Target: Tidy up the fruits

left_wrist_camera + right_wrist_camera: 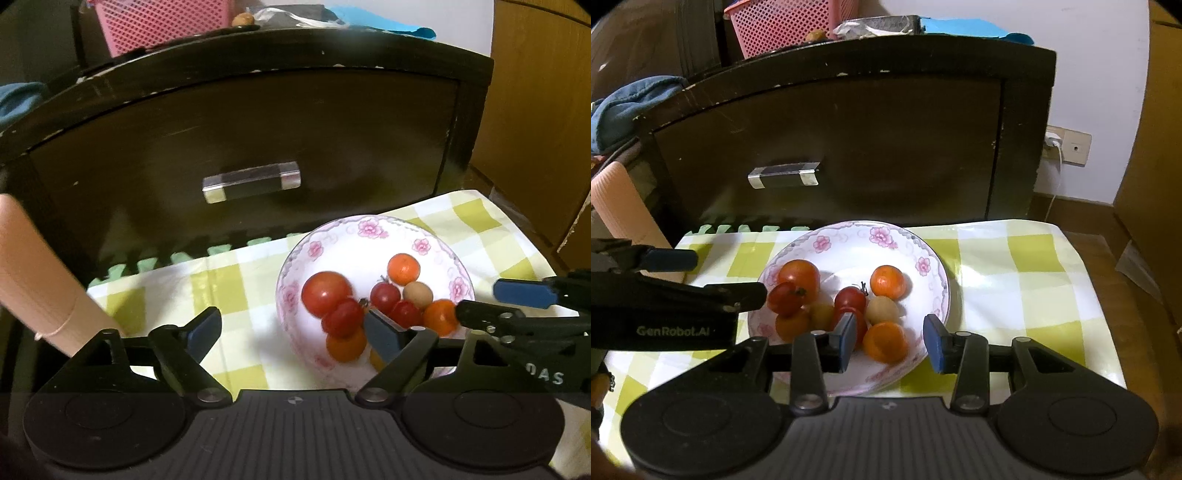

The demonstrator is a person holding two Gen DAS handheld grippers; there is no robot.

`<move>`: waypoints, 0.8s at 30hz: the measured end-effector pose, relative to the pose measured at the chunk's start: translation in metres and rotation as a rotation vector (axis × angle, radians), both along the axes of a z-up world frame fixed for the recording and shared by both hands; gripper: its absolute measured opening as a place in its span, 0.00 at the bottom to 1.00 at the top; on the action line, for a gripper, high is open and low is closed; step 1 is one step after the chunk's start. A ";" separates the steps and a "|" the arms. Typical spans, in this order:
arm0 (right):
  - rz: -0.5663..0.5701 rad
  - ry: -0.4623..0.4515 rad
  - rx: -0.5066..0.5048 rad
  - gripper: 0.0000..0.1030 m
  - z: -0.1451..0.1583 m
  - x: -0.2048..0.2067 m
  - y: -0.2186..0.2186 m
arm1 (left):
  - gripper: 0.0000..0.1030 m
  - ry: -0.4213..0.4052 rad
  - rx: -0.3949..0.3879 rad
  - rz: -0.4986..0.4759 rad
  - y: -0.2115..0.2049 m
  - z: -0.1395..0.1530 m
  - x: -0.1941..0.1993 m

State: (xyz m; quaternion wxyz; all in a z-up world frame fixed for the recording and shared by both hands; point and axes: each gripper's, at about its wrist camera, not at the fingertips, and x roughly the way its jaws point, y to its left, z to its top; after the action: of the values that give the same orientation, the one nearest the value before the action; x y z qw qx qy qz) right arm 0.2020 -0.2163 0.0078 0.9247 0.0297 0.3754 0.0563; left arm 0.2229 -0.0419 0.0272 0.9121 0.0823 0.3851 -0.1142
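A white bowl with pink flowers (369, 229) (879, 236) sits on a green-checked cloth and holds several small fruits: red tomatoes, small oranges and a pale longan. My left gripper (295, 332) is open wide; its right finger reaches over the bowl's near rim beside a red tomato (341, 317), its left finger is over the cloth. My right gripper (890, 341) is open above the bowl's near rim, with an orange fruit (886, 341) between its fingers, not touching. Each gripper shows at the edge of the other's view.
A dark wooden cabinet with a metal drawer handle (251, 181) (785, 171) stands right behind the table. A pink basket (775, 26) sits on top of it. A rolled pink mat (33, 277) leans at the left. The checked cloth (1015, 280) extends right of the bowl.
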 end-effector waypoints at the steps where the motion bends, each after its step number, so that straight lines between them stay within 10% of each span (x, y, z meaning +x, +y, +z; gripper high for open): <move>1: -0.002 0.001 0.000 0.37 0.001 -0.004 0.000 | 0.88 -0.001 -0.003 0.004 0.002 0.000 -0.004; 24: -0.034 0.008 0.053 0.41 0.017 -0.114 0.016 | 1.00 -0.047 0.056 0.053 0.024 0.008 -0.111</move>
State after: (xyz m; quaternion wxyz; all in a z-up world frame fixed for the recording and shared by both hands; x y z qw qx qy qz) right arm 0.0885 -0.2002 0.0251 0.9228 0.0610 0.3771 0.0503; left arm 0.1115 -0.0181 0.0350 0.9209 0.1000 0.3688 -0.0771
